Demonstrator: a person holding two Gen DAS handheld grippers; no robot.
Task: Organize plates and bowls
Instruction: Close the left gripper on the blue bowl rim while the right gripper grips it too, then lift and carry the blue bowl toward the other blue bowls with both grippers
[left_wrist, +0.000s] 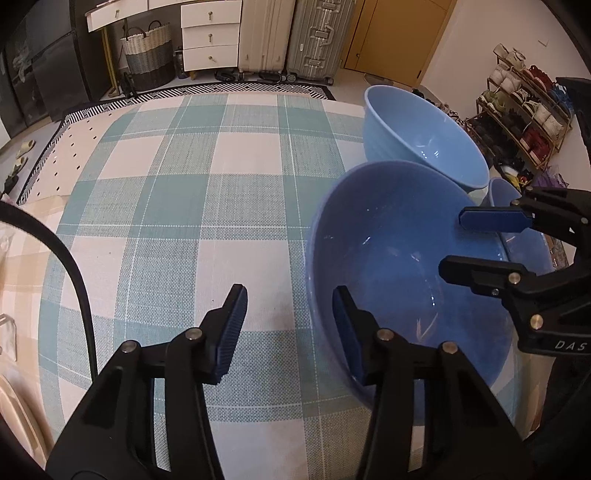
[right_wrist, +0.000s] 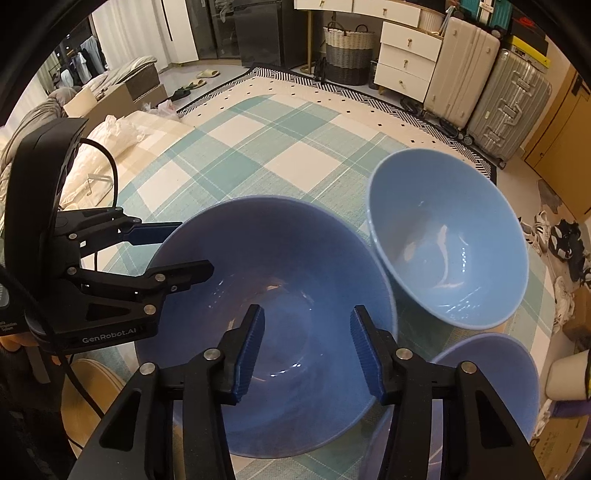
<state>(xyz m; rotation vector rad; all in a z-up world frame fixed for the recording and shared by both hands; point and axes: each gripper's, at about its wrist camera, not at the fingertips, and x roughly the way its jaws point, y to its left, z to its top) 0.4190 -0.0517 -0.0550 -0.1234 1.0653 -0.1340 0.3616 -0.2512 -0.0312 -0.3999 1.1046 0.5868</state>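
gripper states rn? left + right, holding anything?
Left tongs: open, holding nothing, straddling the near rim of the big blue bowl.
Right tongs: open, holding nothing, above that bowl's inside.

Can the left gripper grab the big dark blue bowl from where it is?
Probably yes. The left gripper is open right at the big dark blue bowl, one of its fingers already inside the rim, the other outside. Nothing sits between them.

Left and far portions of the checked cloth (left_wrist: 192, 221) lay bare and passable. The right side was crowded: the large dark-blue bowl (right_wrist: 280, 325), the pale-blue bowl (right_wrist: 447, 240) close beside it and a third bowl (right_wrist: 491, 373) nearer. Both open grippers flanked the large bowl's rim.
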